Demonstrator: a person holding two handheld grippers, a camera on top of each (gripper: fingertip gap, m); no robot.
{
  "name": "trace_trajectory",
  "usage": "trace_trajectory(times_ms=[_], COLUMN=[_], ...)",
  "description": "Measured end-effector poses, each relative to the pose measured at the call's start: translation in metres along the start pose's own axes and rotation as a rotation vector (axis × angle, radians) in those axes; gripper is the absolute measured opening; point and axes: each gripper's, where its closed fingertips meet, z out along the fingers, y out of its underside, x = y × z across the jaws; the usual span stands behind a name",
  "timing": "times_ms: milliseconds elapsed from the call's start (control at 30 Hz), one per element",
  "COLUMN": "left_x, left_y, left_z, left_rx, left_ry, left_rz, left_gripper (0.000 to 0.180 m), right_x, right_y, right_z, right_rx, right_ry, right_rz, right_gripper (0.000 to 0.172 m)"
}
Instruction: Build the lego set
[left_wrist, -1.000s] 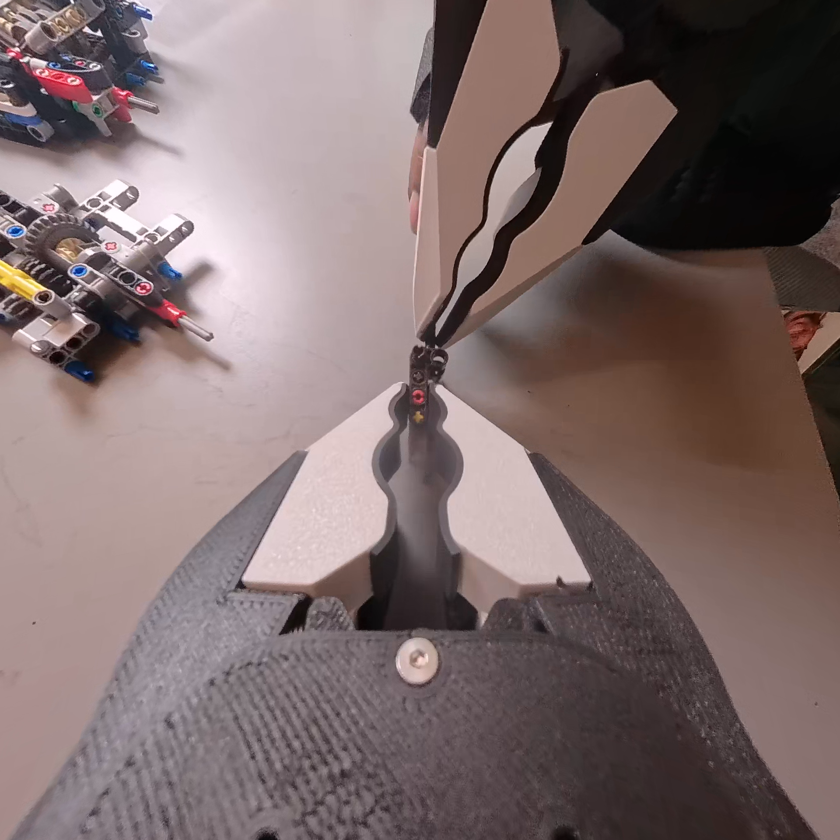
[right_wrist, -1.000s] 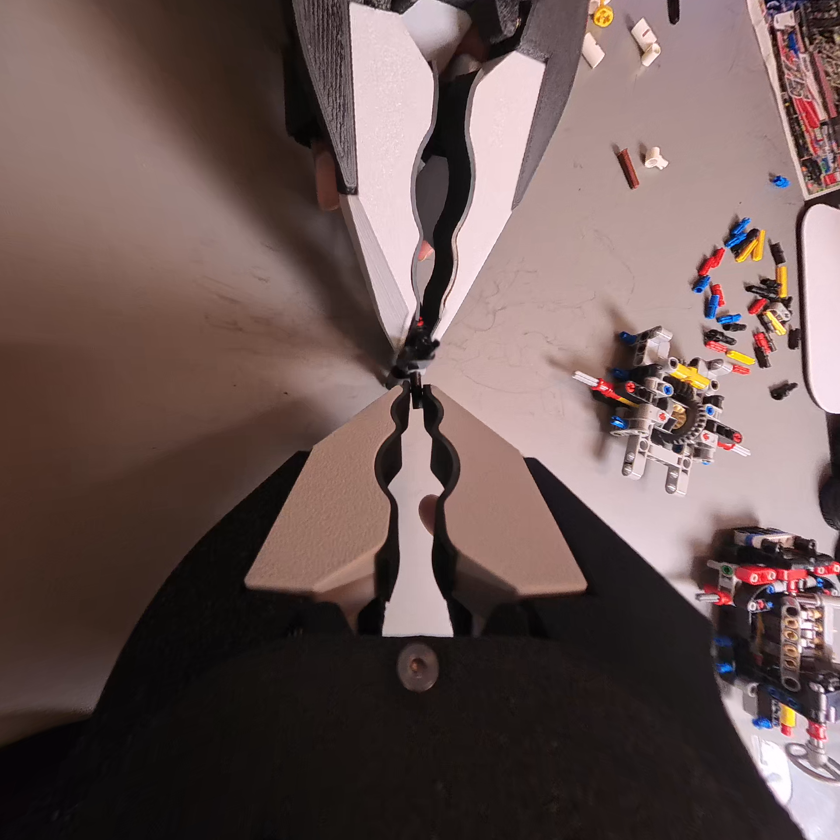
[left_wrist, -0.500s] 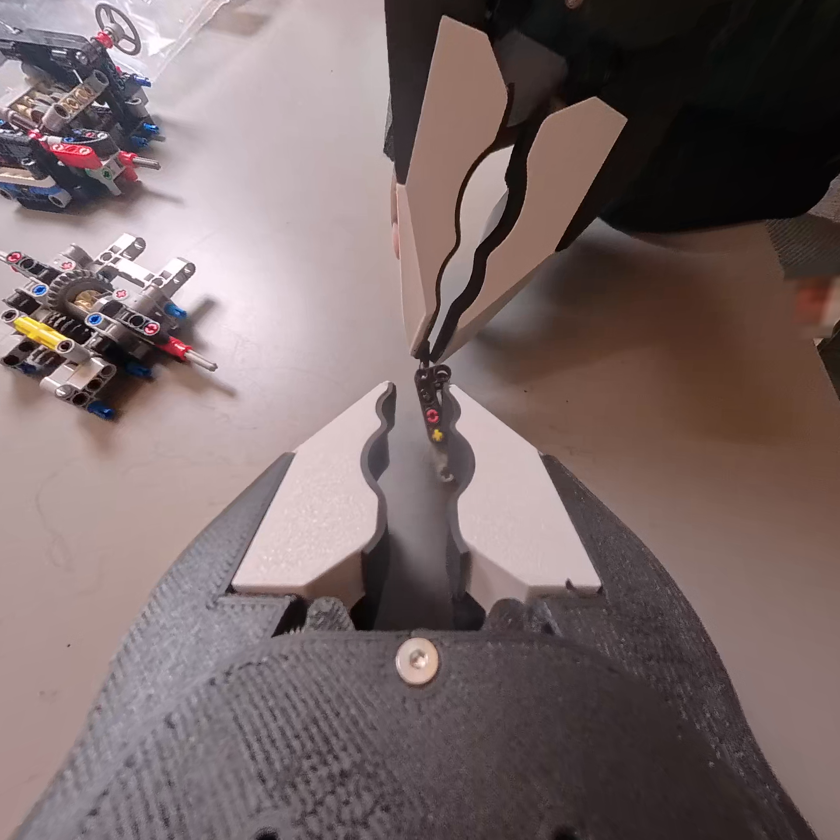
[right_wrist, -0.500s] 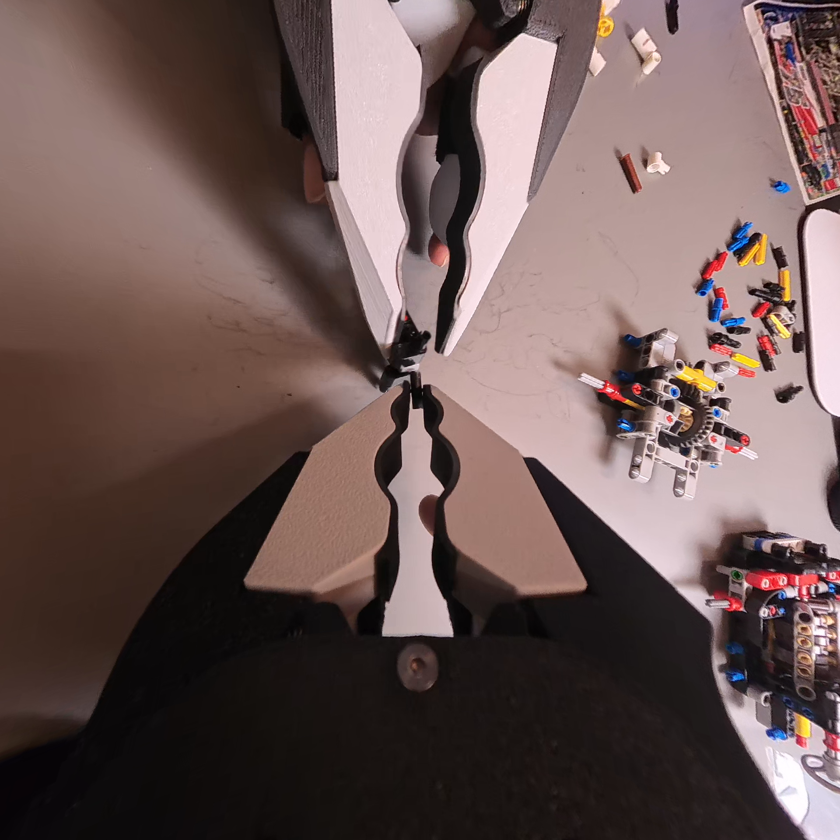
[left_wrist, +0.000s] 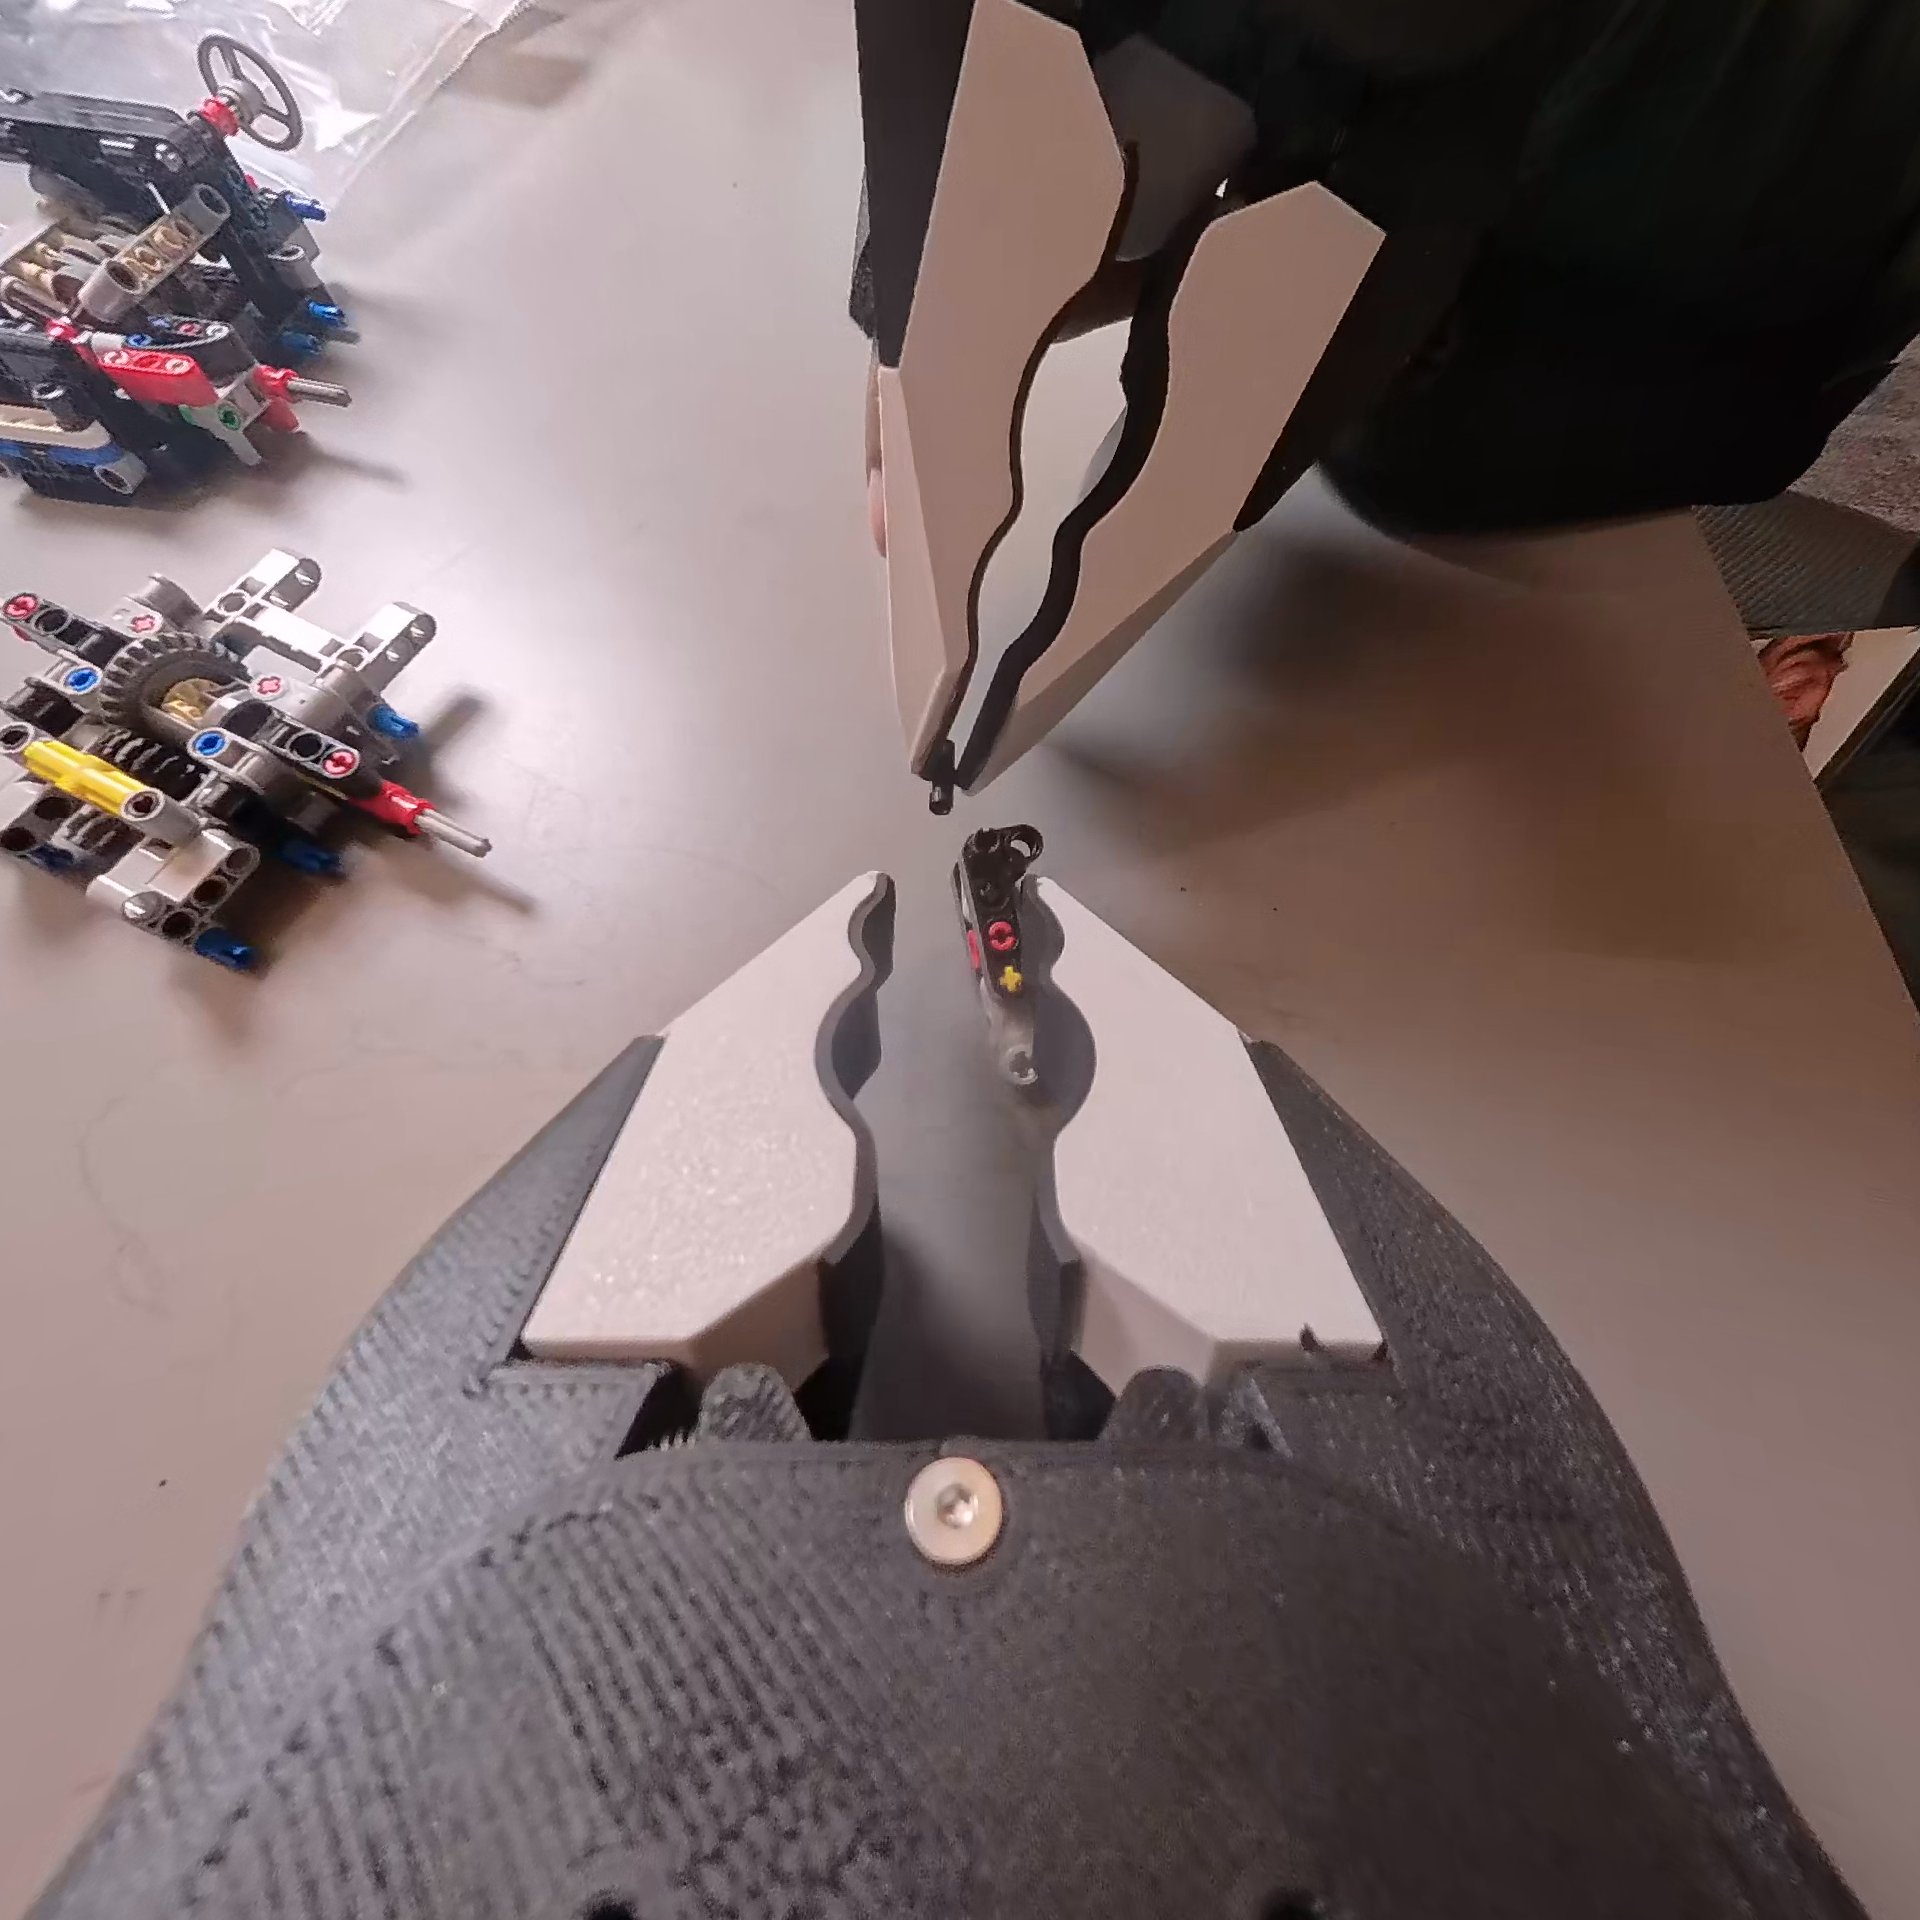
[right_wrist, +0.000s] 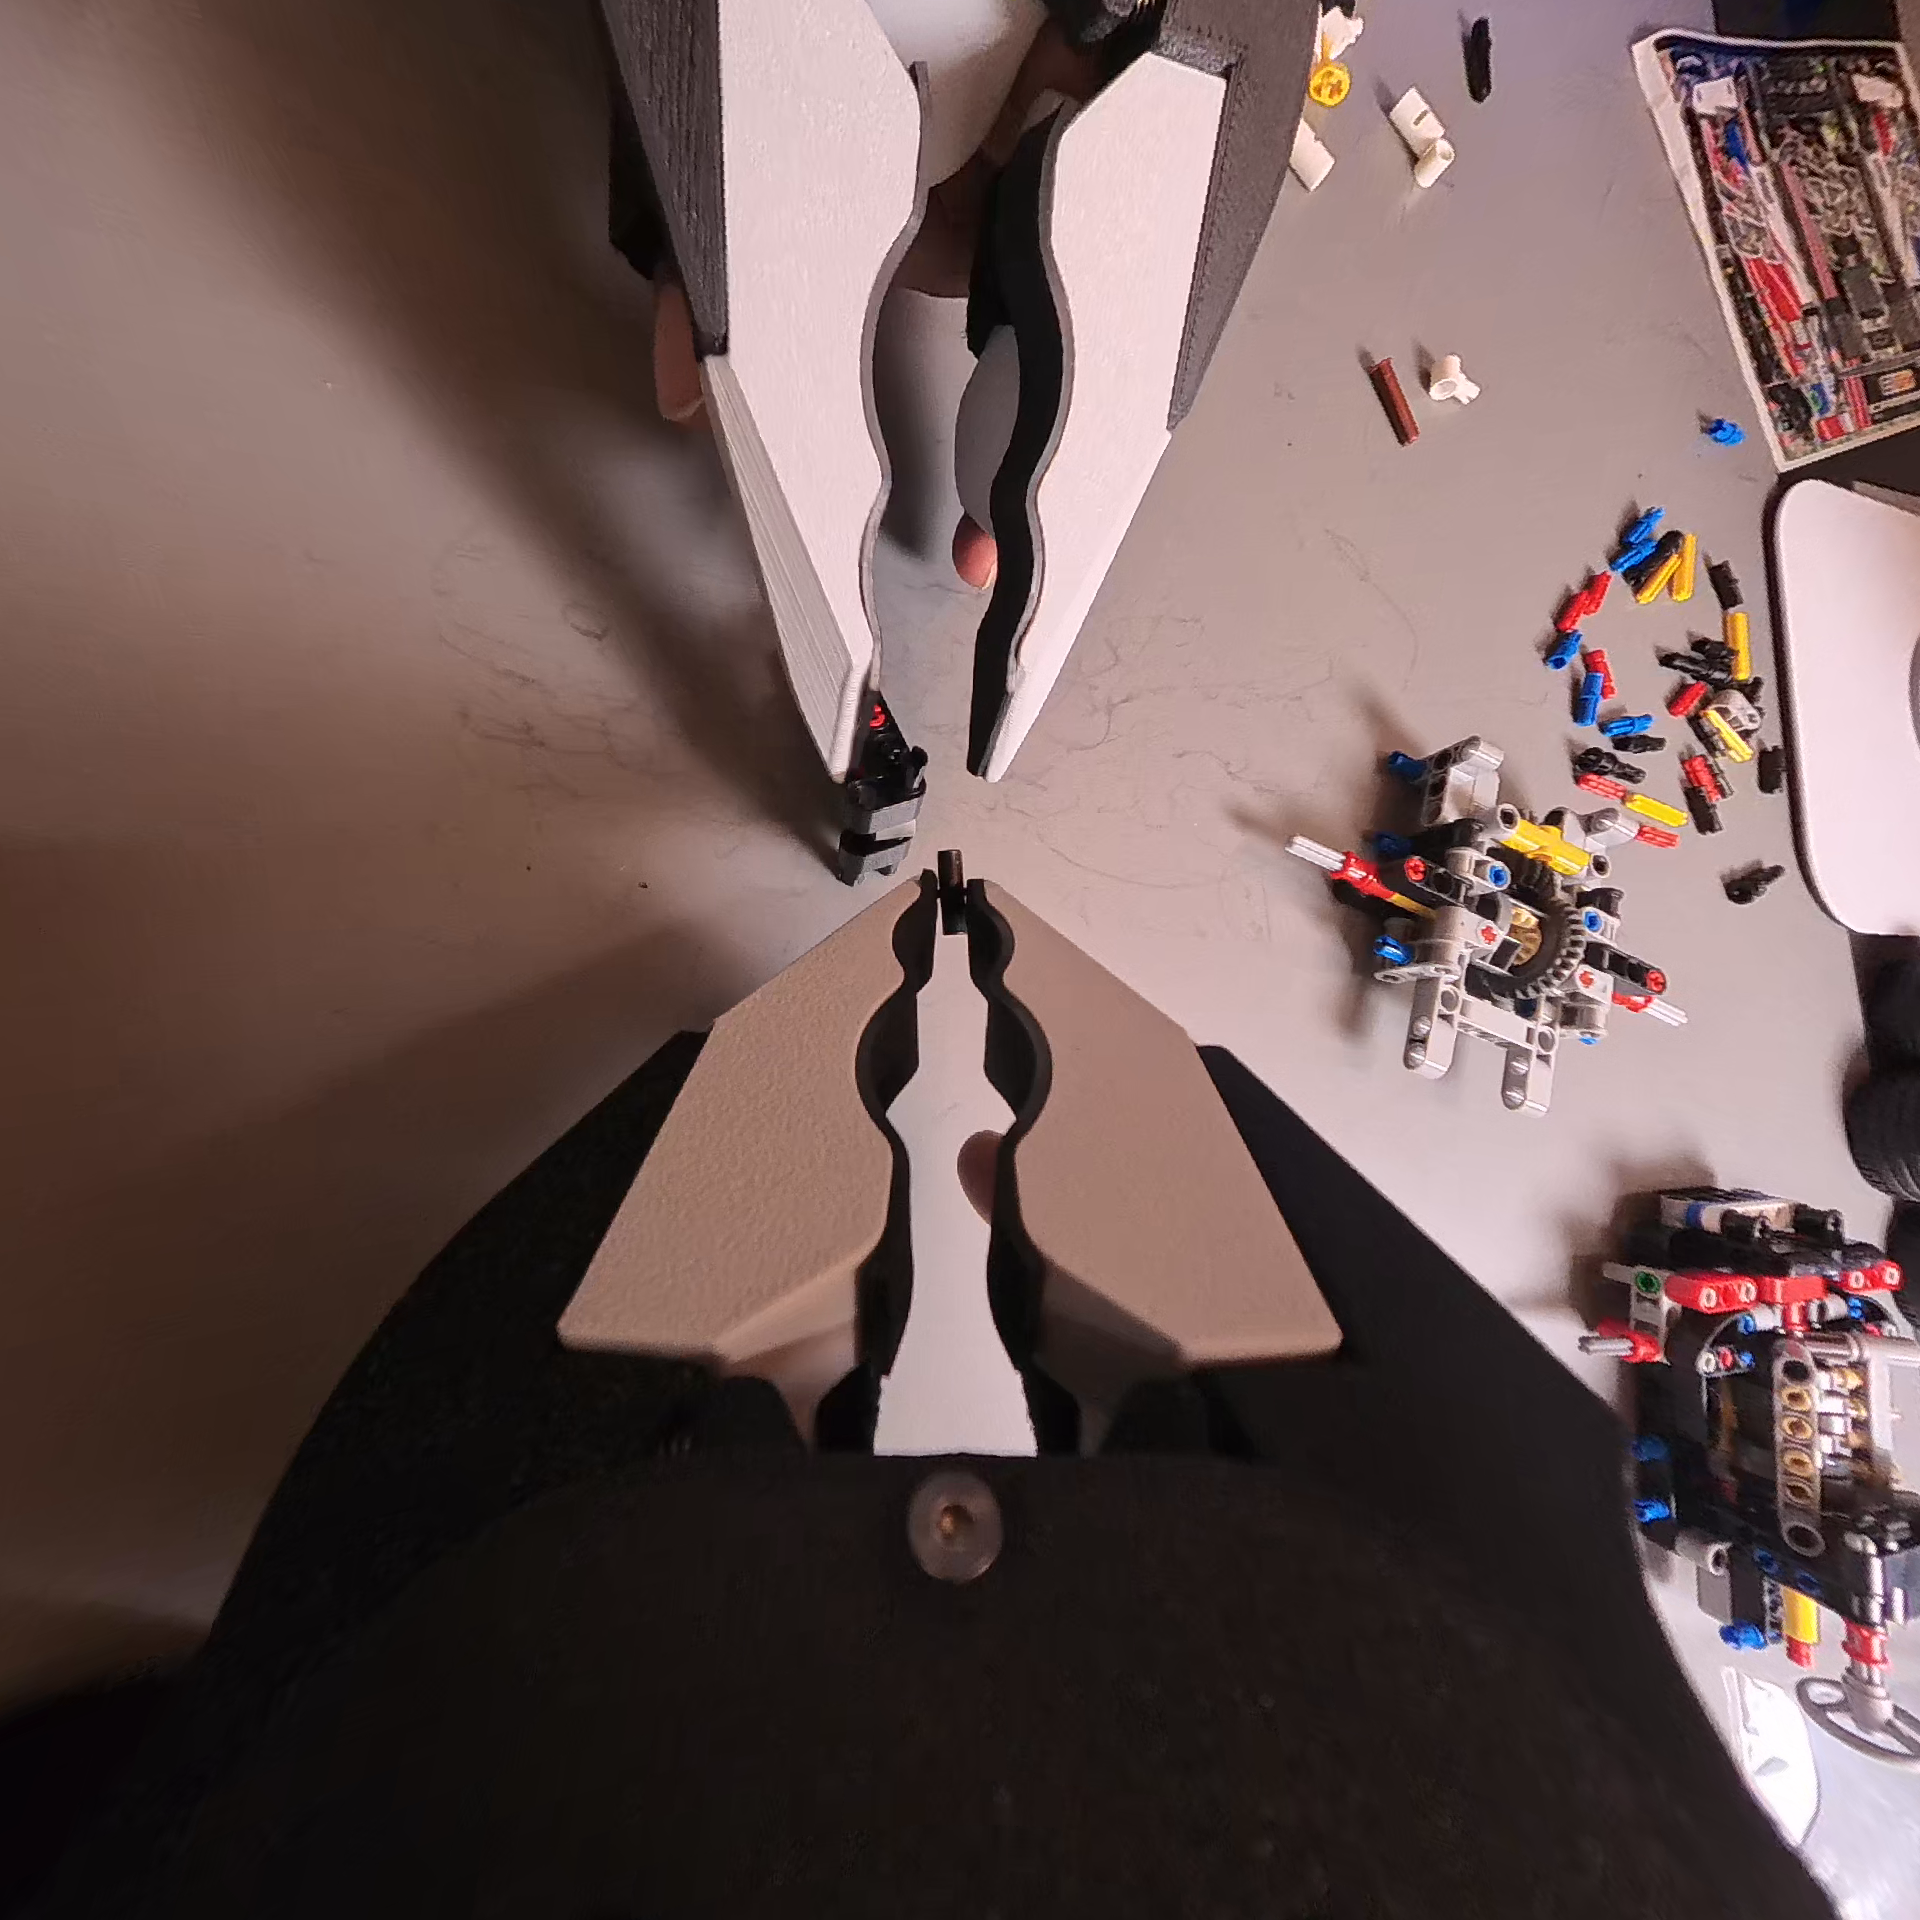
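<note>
Left claw (left_wrist: 961, 883), nearest to me in its own view: jaws stand apart, a clear gap on one side. A small black link piece (left_wrist: 1000, 914) with red and yellow pin ends leans against the inner face of one finger (left_wrist: 1143, 1039) only; the other finger stands clear of it, so I count nothing as gripped. From the right wrist view the same piece (right_wrist: 881, 805) sits at that finger's tip, its stacked black end poking out toward the surface (right_wrist: 364, 623).

Right claw (right_wrist: 948, 894): jaws narrow, pinched on a short black pin (right_wrist: 950, 883) right at the tips, half of it sticking out. The left view shows the pin (left_wrist: 941, 784) just beyond the link piece, not touching it.

Handling, as I judge it: both are hard plastic, very light, smooth. The pin is tiny and could twist or pop out of a tip pinch. The link piece looks best taken across its flat sides, mid-length, away from the holed end.

Farther off on the surface: a grey gear assembly (right_wrist: 1507, 925), a scatter of loose coloured pins (right_wrist: 1662, 665), a larger black and red model (right_wrist: 1787, 1455), and a printed booklet (right_wrist: 1808, 208) at the far edge.
</note>
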Motion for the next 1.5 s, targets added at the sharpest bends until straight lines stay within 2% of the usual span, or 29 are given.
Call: trace_trajectory(times_ms=[133,233,467,600,767,933,1067,1500], left_x=[0.002,0.0,-0.002,0.002,0.007,0.019,0.029,0.04], left_y=[-0.003,-0.013,-0.038,-0.045,-0.052,-0.074,-0.081,-0.085], left_z=[-0.003,-0.01,-0.024,-0.029,-0.036,-0.058,-0.067,-0.07], left_rx=[0.011,0.072,0.261,0.314,0.359,0.501,0.54,0.543], left_ry=[0.02,0.04,0.178,0.276,0.356,0.551,0.659,0.732], left_rz=[-0.001,-0.044,-0.355,-0.449,-0.486,-0.541,-0.549,-0.546], left_gripper=[0.024,0.024,0.018,0.012,0.003,0.003,0.003,0.003], right_x=[0.004,0.007,0.009,0.008,0.009,0.006,-0.001,-0.007], right_y=[-0.001,-0.008,-0.038,-0.047,-0.057,-0.081,-0.091,-0.096], right_z=[-0.004,-0.009,-0.02,-0.025,-0.034,-0.059,-0.068,-0.072], right_rx=[0.014,0.056,0.194,0.242,0.316,0.531,0.619,0.625], right_ry=[0.014,0.033,0.101,0.113,0.135,0.102,0.073,0.079], right_rz=[0.006,0.007,-0.068,-0.093,-0.118,-0.077,-0.084,-0.137], right_gripper=[0.003,0.003,0.003,0.003,0.003,0.007,0.01,0.004])
